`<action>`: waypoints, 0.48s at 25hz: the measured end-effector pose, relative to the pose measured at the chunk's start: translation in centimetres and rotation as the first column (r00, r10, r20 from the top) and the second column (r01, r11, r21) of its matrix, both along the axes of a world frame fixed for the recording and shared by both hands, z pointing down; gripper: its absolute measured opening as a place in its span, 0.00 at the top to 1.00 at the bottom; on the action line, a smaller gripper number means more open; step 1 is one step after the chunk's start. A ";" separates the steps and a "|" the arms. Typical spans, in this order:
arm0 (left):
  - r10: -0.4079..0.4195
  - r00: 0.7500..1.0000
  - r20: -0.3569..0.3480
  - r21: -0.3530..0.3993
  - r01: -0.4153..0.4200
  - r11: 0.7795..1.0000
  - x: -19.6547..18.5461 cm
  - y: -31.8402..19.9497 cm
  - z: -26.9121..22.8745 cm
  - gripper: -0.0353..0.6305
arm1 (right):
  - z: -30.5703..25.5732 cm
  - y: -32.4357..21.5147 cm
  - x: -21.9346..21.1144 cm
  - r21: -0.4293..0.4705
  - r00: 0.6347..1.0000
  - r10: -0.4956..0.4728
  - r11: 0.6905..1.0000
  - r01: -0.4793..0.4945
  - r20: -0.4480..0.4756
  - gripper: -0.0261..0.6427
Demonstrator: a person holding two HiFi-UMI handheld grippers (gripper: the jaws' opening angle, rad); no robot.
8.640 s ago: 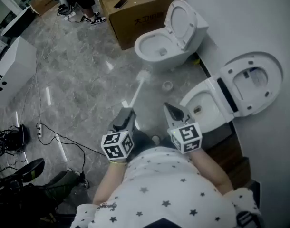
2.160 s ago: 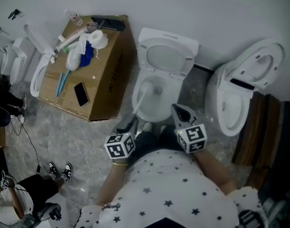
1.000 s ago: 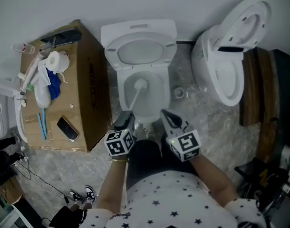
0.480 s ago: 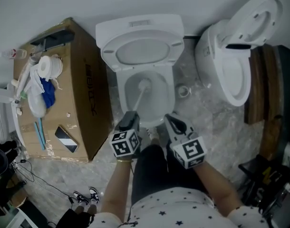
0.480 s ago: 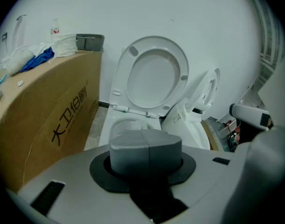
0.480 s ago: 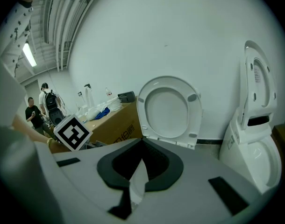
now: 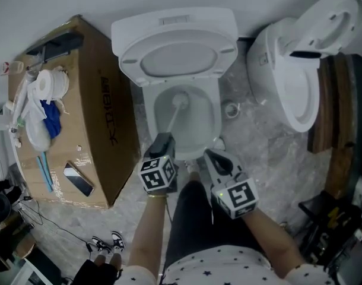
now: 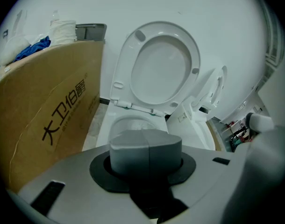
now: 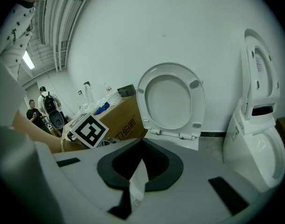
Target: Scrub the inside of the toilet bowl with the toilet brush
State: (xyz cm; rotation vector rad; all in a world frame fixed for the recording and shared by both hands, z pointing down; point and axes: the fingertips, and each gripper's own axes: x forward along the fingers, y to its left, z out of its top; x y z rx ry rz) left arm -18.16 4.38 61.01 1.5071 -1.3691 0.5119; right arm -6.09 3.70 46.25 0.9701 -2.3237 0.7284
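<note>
The left claw (image 7: 163, 142) clamps the toilet brush (image 7: 180, 102), bristles down in the toilet bowl (image 7: 216, 122) for scrubbing (seat up); the right claw (image 7: 212, 157) waits, pinched shut.

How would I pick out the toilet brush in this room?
Find the big cardboard box on the left; the toilet right beside it has its lid up. The toilet brush is the thin white stick slanting into that bowl, round head down, the only thing inside it.
</note>
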 end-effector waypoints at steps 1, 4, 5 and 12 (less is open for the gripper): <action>-0.002 1.000 0.000 -0.001 0.002 1.000 0.0 -0.2 0.4 0.73 | 0.3 0.0 -0.1 -0.004 1.000 0.000 1.000 0.000 0.004 0.95; -0.003 1.000 0.001 -0.004 0.003 1.000 -0.1 -0.6 1.4 0.73 | 1.0 0.2 0.0 -0.014 1.000 0.000 1.000 0.000 0.003 0.95; -0.003 1.000 0.002 -0.006 0.003 1.000 -0.1 -0.7 1.7 0.73 | 1.1 0.2 0.0 -0.016 1.000 0.008 1.000 -0.008 0.009 0.95; -0.006 1.000 0.004 -0.013 0.006 1.000 -0.1 -1.8 3.7 0.73 | 2.5 0.9 -0.1 -0.060 1.000 0.018 0.998 -0.018 0.012 0.95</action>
